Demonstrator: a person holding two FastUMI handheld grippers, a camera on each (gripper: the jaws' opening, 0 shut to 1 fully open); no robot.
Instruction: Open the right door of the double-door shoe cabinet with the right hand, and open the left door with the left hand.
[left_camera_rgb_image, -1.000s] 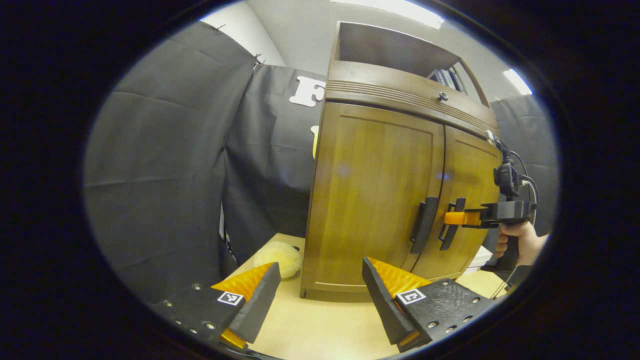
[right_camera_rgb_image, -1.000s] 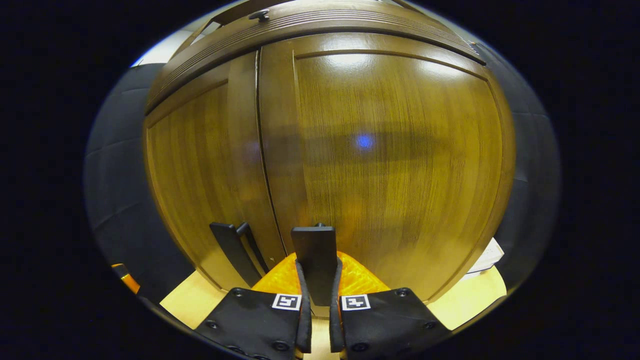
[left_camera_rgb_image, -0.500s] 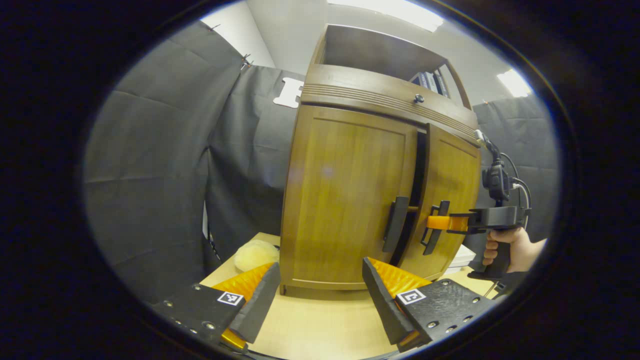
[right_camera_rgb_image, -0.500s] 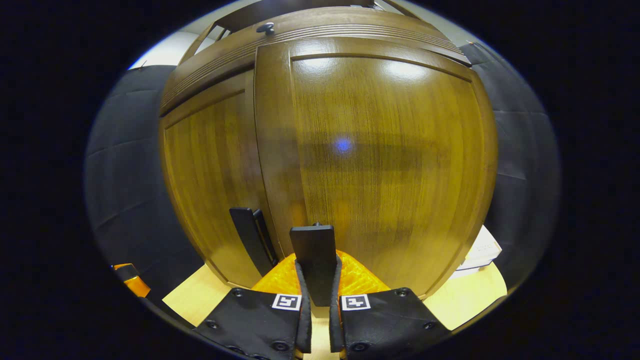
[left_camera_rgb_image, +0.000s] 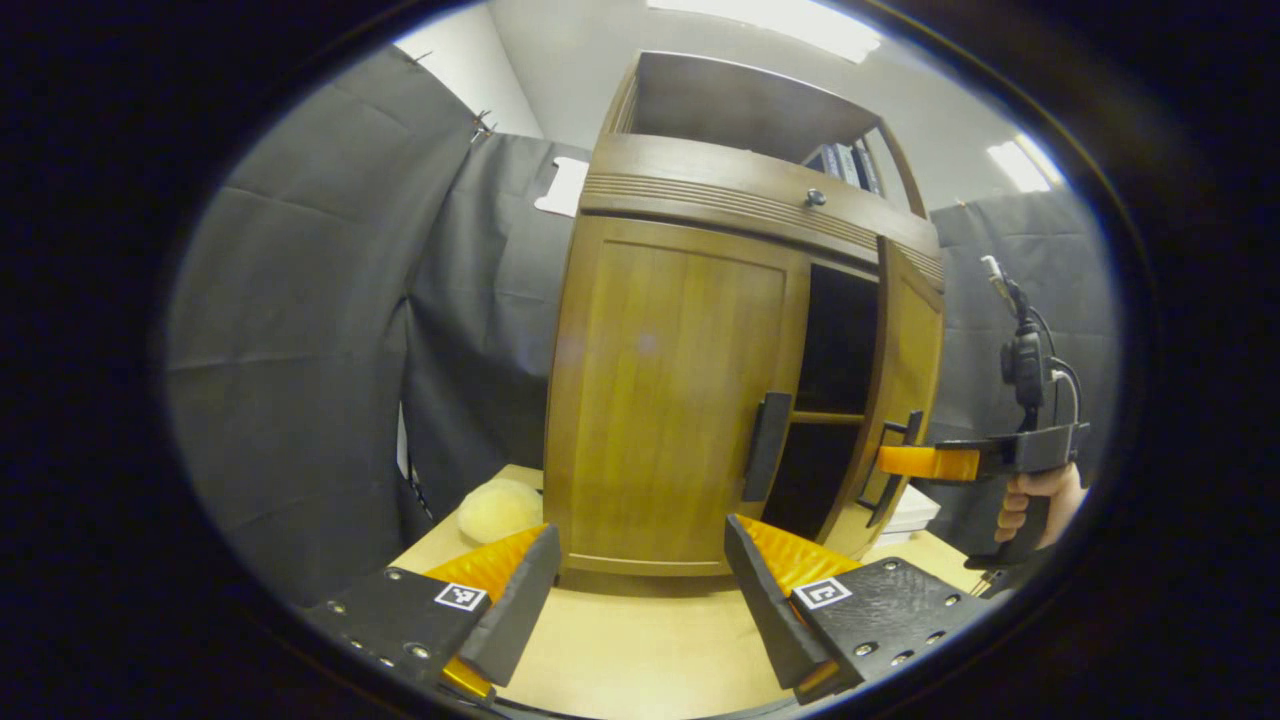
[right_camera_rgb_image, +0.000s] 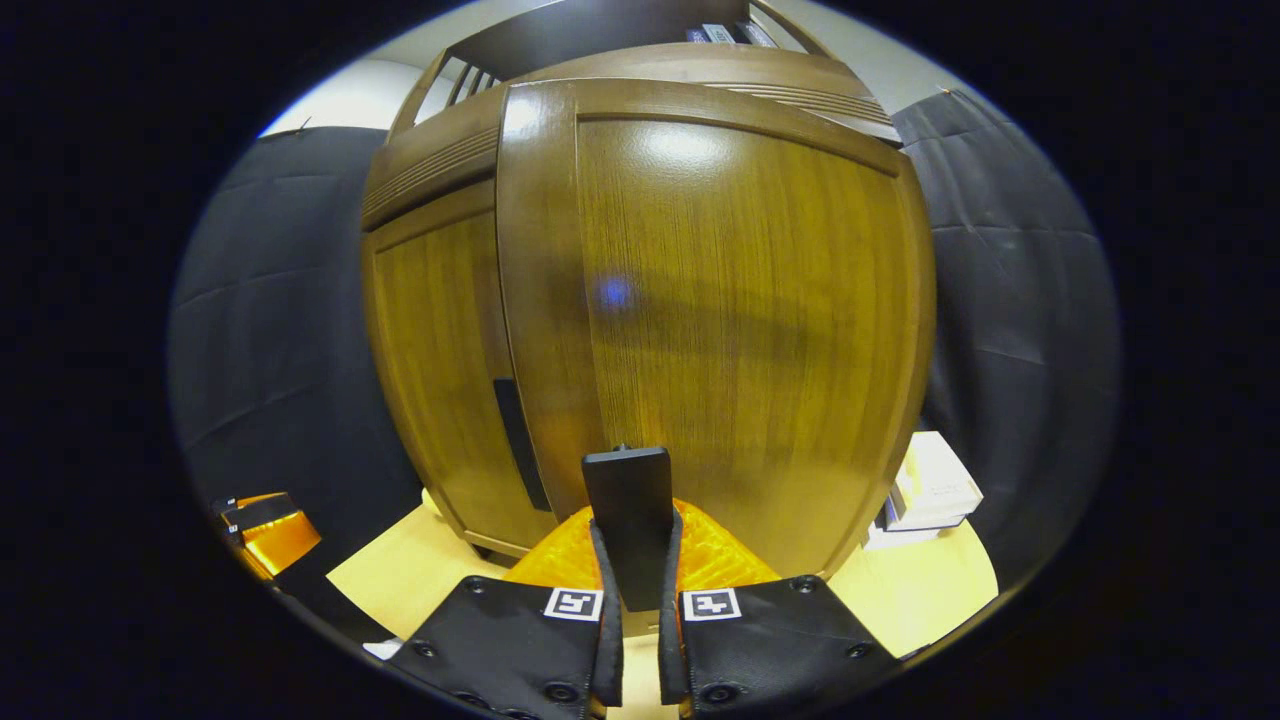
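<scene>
Swung well out now from shut a second ago: right door (left_camera_rgb_image: 905, 390), its handle (right_camera_rgb_image: 630, 520) clenched between right gripper (right_camera_rgb_image: 638, 560) fingers. Left door (left_camera_rgb_image: 670, 400) shut, its handle (left_camera_rgb_image: 770, 445) untouched; left gripper (left_camera_rgb_image: 640, 575) spread wide, holding nothing. Half done.

Glossy wood cabinet (right_camera_rgb_image: 740, 300), matt cloth wall (left_camera_rgb_image: 300, 330)
</scene>
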